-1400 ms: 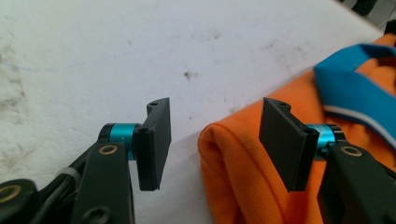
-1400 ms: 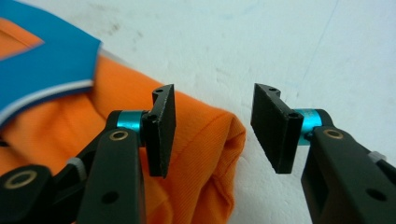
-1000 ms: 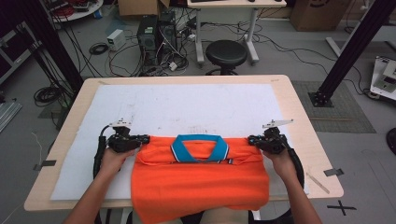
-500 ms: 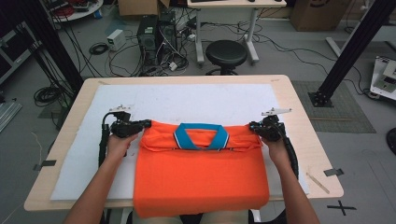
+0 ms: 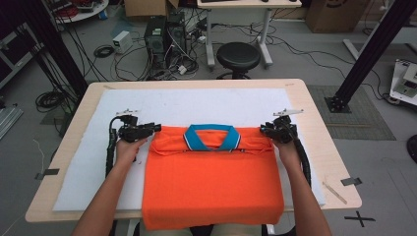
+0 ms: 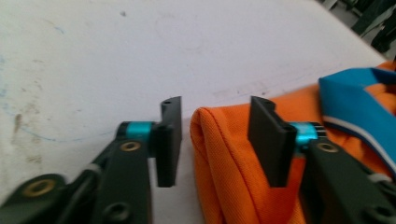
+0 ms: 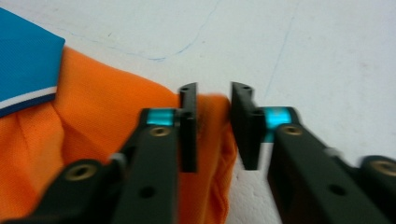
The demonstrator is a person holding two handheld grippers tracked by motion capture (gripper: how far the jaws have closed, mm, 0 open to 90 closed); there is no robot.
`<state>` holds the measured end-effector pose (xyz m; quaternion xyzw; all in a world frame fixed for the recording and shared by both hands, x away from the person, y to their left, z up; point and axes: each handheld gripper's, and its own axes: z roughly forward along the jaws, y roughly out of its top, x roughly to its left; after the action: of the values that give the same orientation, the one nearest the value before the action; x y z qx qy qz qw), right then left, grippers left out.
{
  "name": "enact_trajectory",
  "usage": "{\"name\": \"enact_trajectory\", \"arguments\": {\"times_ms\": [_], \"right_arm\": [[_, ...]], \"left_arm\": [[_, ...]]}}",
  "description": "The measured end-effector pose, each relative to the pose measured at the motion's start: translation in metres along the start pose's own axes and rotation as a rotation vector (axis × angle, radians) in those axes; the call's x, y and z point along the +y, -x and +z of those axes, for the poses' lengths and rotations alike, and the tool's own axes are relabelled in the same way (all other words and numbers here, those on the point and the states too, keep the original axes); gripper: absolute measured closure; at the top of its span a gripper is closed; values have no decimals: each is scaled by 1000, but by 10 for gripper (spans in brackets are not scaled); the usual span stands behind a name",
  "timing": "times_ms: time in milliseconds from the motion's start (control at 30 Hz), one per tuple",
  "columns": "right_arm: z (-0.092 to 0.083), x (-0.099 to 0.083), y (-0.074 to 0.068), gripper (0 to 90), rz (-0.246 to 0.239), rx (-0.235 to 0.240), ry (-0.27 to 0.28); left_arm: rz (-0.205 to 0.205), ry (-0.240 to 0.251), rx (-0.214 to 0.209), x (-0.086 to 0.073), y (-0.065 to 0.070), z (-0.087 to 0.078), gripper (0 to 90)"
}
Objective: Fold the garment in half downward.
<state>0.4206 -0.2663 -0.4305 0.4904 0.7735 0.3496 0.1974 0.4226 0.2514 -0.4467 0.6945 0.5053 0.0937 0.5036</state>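
An orange polo shirt (image 5: 211, 182) with a blue collar (image 5: 211, 136) lies folded on the white mat (image 5: 196, 105), its lower edge hanging over the table's near side. My left gripper (image 5: 153, 129) is at the shirt's top left corner. Its jaws have just been opening, and the orange fold (image 6: 224, 158) lies loose between them in the left gripper (image 6: 215, 135) view. My right gripper (image 5: 264, 131) is at the top right corner. Its jaws have also just been opening, with the fabric edge (image 7: 93, 126) between them, unpressed, in the right gripper (image 7: 213, 126) view.
The mat covers most of the wooden table (image 5: 334, 147), with bare mat beyond the collar. A thin stick (image 5: 334, 191) lies near the right front corner. A black stool (image 5: 238, 56) and a computer tower (image 5: 160, 34) stand on the floor behind.
Both hands have moved away from the person, carrying the shirt's collar edge farther up the mat. The shirt now lies flatter and the grippers sit at its top corners.
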Motion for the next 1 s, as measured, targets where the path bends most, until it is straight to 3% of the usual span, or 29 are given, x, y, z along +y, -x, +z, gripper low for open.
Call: {"name": "enact_trajectory", "arguments": {"times_ms": [67, 167, 400, 500, 567, 633, 700, 867, 1000], "right_arm": [[-7, 0, -1, 612, 8, 4, 28], [-19, -1, -4, 593, 7, 19, 63], [-39, -14, -22, 577, -53, 71, 71], [-43, -20, -30, 576, -75, 92, 61], [-42, -22, -34, 581, -110, 76, 44], [-40, -24, -36, 620, -126, 61, 18], [-41, -25, -37, 618, -116, 81, 24], [-51, -24, -41, 615, -123, 102, 72], [-54, -25, -44, 622, -143, 130, 60]], "left_arm": [[30, 38, -16, -1, 3, -8, 475], [68, 61, -47, -7, 9, -18, 454], [130, 43, -111, -24, 26, -30, 454], [161, 9, -120, -31, 32, -31, 453], [177, -16, -119, -34, 35, -29, 457], [192, -44, -100, -36, 37, -27, 510], [212, -68, -86, -38, 39, -25, 594], [242, -77, -73, -41, 42, -25, 720], [259, -69, -66, -44, 45, -26, 789]]}}
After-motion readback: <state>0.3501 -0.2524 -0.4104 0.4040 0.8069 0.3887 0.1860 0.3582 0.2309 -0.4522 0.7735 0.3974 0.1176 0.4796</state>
